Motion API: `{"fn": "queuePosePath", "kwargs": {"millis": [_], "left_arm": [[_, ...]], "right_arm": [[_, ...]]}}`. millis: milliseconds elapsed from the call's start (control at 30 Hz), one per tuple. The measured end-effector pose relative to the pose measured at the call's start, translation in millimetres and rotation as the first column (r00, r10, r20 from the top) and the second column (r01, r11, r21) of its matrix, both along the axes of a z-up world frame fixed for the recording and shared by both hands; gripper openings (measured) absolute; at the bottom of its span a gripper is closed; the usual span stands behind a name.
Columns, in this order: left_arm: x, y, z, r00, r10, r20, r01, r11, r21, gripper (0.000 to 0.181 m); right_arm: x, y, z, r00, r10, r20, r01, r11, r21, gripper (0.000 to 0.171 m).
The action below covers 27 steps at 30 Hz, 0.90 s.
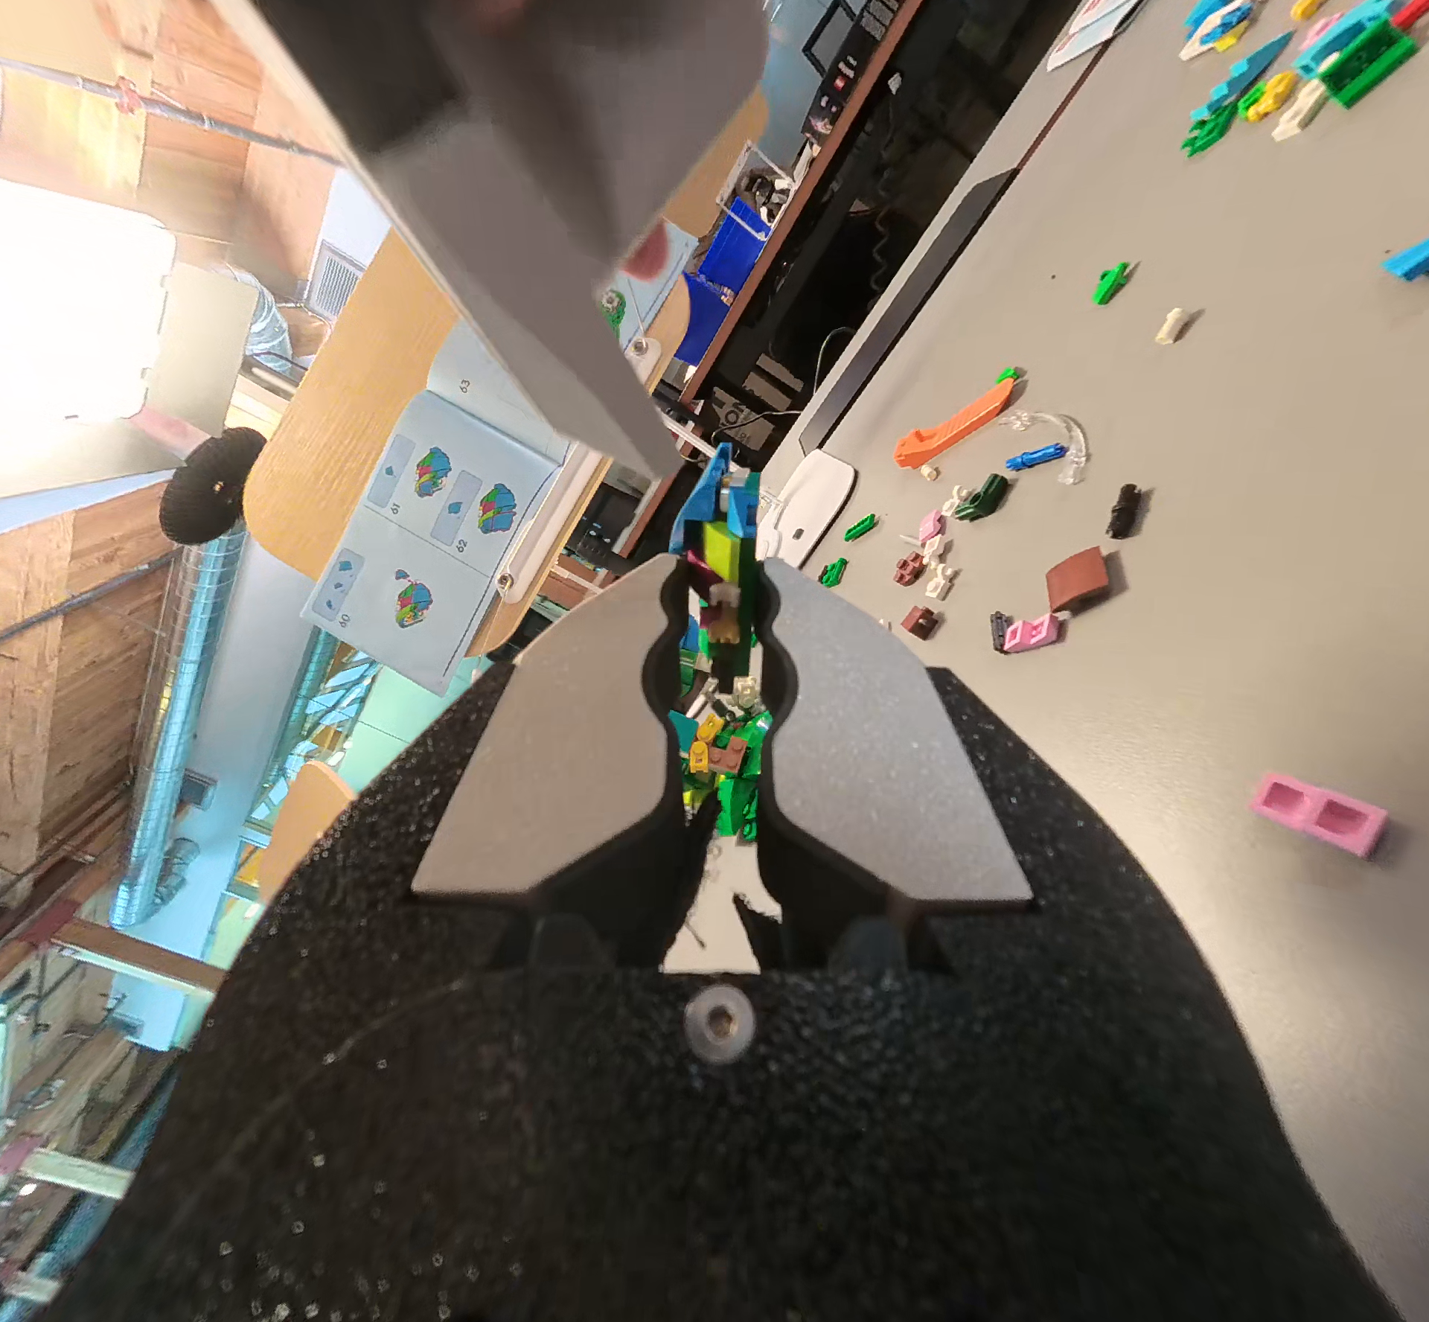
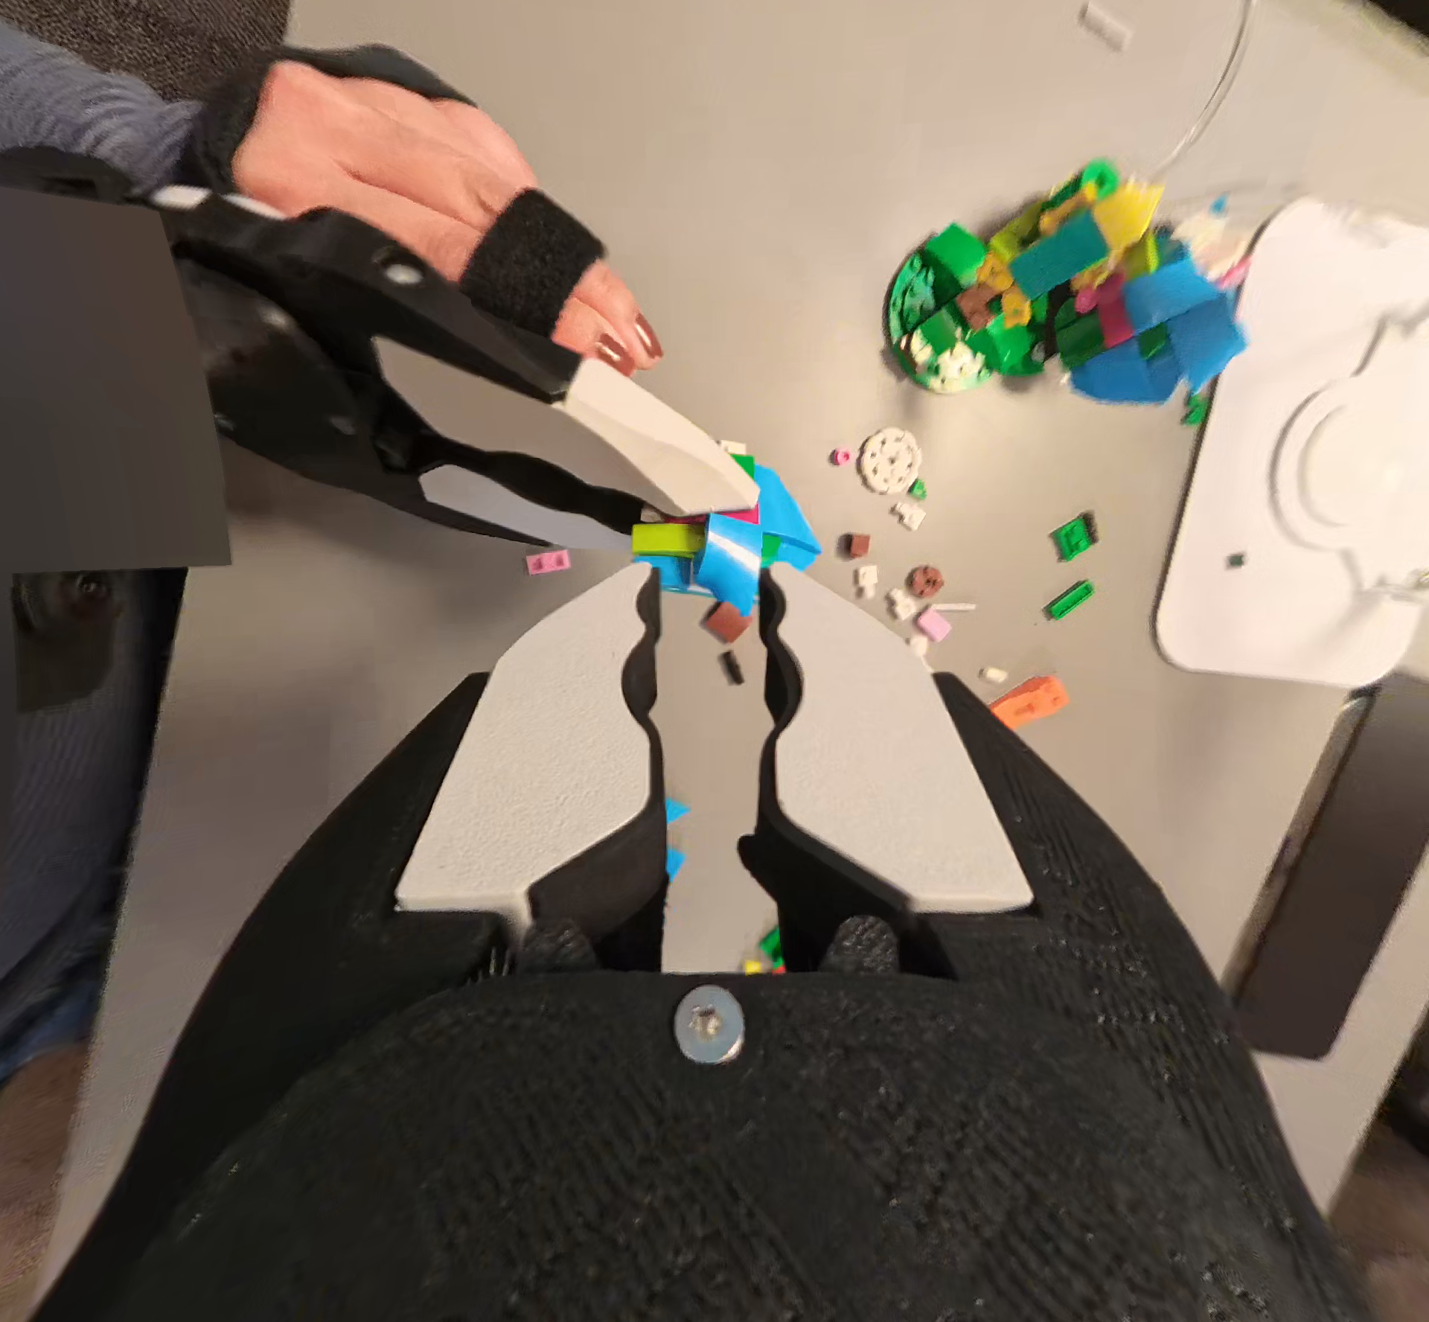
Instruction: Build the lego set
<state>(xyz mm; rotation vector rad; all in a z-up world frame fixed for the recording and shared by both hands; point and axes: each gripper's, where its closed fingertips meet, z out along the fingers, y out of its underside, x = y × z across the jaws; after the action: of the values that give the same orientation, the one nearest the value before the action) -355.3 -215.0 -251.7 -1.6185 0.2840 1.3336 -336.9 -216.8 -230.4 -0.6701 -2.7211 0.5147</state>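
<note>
My left gripper (image 1: 715, 566) is shut on a small sub-assembly (image 1: 723, 535) of blue, lime and green bricks, held up off the grey table (image 1: 1160, 434). In the right wrist view it comes in from the left (image 2: 696, 511), held by a gloved hand (image 2: 402, 202). My right gripper (image 2: 707, 577) has its tips closed on the blue end of the same sub-assembly (image 2: 727, 550). Its grey finger (image 1: 541, 241) reaches down from the upper left in the left wrist view. The main model (image 2: 1044, 295), on a round green base, lies on the table to the right.
Loose bricks lie scattered on the table: an orange brick separator (image 1: 959, 426), a pink brick (image 1: 1318, 813), a brown curved piece (image 1: 1075, 577) and a heap of bright bricks (image 1: 1314, 24) far off. A white device (image 2: 1314, 434) sits beside the model. An open instruction booklet (image 1: 433, 535) is behind.
</note>
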Motion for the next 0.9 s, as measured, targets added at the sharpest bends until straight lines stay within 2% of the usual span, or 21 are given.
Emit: {"fn": "queuePosePath", "kwargs": {"millis": [33, 67, 133, 233, 333, 467, 700, 900], "left_arm": [[-0.7, -0.8, 0.8, 1.0, -0.004, 0.012, 0.004, 1.0, 0.008, 0.015], [-0.6, -1.1, 1.6, 1.0, -0.015, 0.027, 0.015, 1.0, 0.018, 0.015], [1.8, -1.1, 3.7, 0.996, -0.061, 0.059, 0.058, 0.997, 0.04, 0.015], [9.7, 0.0, 7.0, 0.981, -0.163, 0.101, 0.156, 0.985, 0.074, 0.015], [16.3, -0.4, 11.4, 0.954, -0.253, 0.158, 0.237, 0.965, 0.114, 0.015], [22.7, -3.1, 16.5, 0.925, -0.331, 0.187, 0.311, 0.942, 0.127, 0.015], [25.9, -5.5, 19.1, 0.899, -0.376, 0.224, 0.355, 0.926, 0.127, 0.015], [32.8, -5.4, 19.0, 0.862, -0.434, 0.261, 0.415, 0.901, 0.126, 0.015]], "right_arm": [[0.5, -2.7, 4.1, 0.996, 0.056, -0.068, -0.056, 0.998, -0.002, 0.029], [0.3, -6.1, 8.3, 0.981, 0.116, -0.158, -0.116, 0.993, 0.005, 0.036], [3.9, -13.0, 12.1, 0.922, 0.232, -0.308, -0.229, 0.972, 0.047, 0.039], [9.8, -13.5, 3.7, 0.838, 0.361, -0.409, -0.317, 0.932, 0.173, 0.039], [9.0, -7.3, -6.5, 0.797, 0.426, -0.429, -0.329, 0.9, 0.285, 0.04], [8.8, -6.5, -11.4, 0.767, 0.47, -0.436, -0.344, 0.876, 0.338, 0.035], [8.3, -9.5, -5.5, 0.73, 0.495, -0.471, -0.35, 0.863, 0.364, 0.024], [14.5, -9.8, -4.8, 0.719, 0.512, -0.469, -0.383, 0.856, 0.347, 0.022]]}}
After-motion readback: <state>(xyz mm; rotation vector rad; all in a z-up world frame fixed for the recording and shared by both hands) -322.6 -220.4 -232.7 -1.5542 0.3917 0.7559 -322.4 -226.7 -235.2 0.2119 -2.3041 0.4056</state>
